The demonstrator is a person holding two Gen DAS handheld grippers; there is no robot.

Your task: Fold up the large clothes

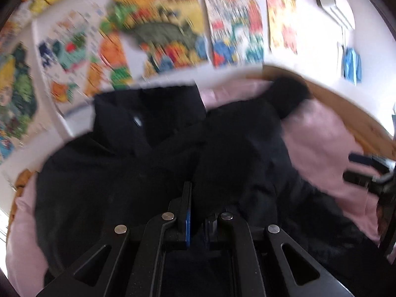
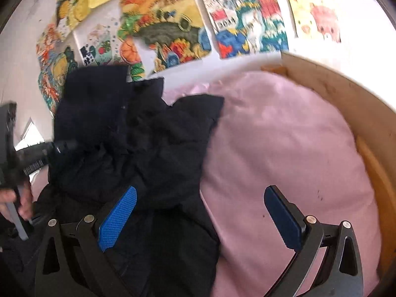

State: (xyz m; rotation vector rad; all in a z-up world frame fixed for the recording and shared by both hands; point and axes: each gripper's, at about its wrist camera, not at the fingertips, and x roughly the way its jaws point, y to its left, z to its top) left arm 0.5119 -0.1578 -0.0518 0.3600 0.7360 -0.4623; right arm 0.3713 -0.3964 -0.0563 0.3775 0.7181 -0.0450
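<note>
Black left tongs (image 1: 195,220) pinch a fold of the dark garment (image 1: 153,163), which lies crumpled just ahead on a pink sheet (image 1: 319,143). Only the right wrist view shows the right tongs (image 2: 200,212) spread wide, one blue pad over the garment's edge, and a wooden frame (image 2: 346,94) beyond. Colourful posters (image 2: 170,29) are blurred.

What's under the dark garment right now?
The dark garment lies on a pink sheet that shows on either side of it. Anything else beneath the cloth is covered and cannot be seen.
</note>
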